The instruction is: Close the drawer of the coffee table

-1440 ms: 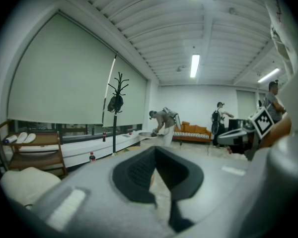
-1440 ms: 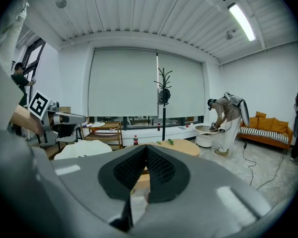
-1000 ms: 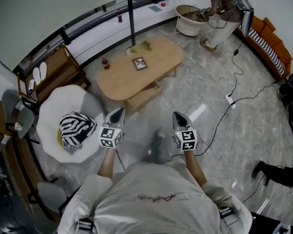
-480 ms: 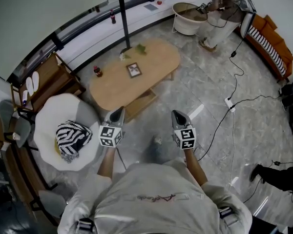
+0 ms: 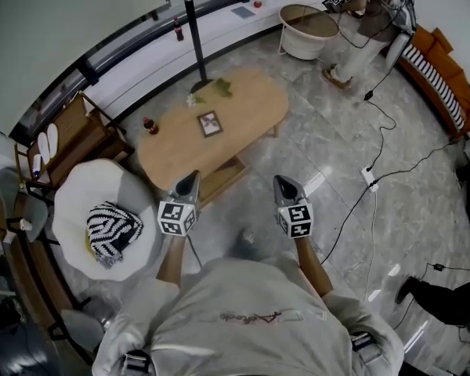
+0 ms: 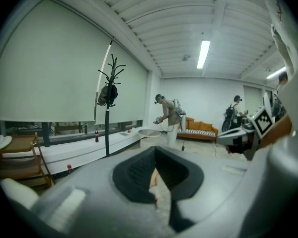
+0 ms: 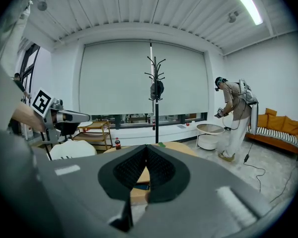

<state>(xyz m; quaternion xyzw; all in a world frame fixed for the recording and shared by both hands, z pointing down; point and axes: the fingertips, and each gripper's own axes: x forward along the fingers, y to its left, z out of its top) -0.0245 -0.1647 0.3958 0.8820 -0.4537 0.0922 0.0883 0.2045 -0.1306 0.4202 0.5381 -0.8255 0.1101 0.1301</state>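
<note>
The oval wooden coffee table (image 5: 235,104) stands ahead of me, with its drawer (image 5: 219,177) pulled out on the near side. In the head view my left gripper (image 5: 187,183) is shut and empty, its tip just left of the drawer's near edge. My right gripper (image 5: 286,186) is also shut and empty, over bare floor to the drawer's right. The left gripper view shows the shut left gripper (image 6: 154,176) with only a sliver of wood past it. Past my shut right gripper (image 7: 146,163) in its own view lie the tabletop (image 7: 178,147) and the drawer (image 7: 138,194) below it.
A white armchair (image 5: 78,202) with a striped cushion (image 5: 113,232) sits at the left. A cola bottle (image 5: 149,125), a picture frame (image 5: 210,124) and a coat stand (image 5: 194,37) are at the table. Cables and a power strip (image 5: 370,178) lie right. A person (image 5: 376,6) stands far back.
The coffee table and its open drawer have come closer to both grippers as I walked toward them. Both grippers stayed shut and side by side.
</note>
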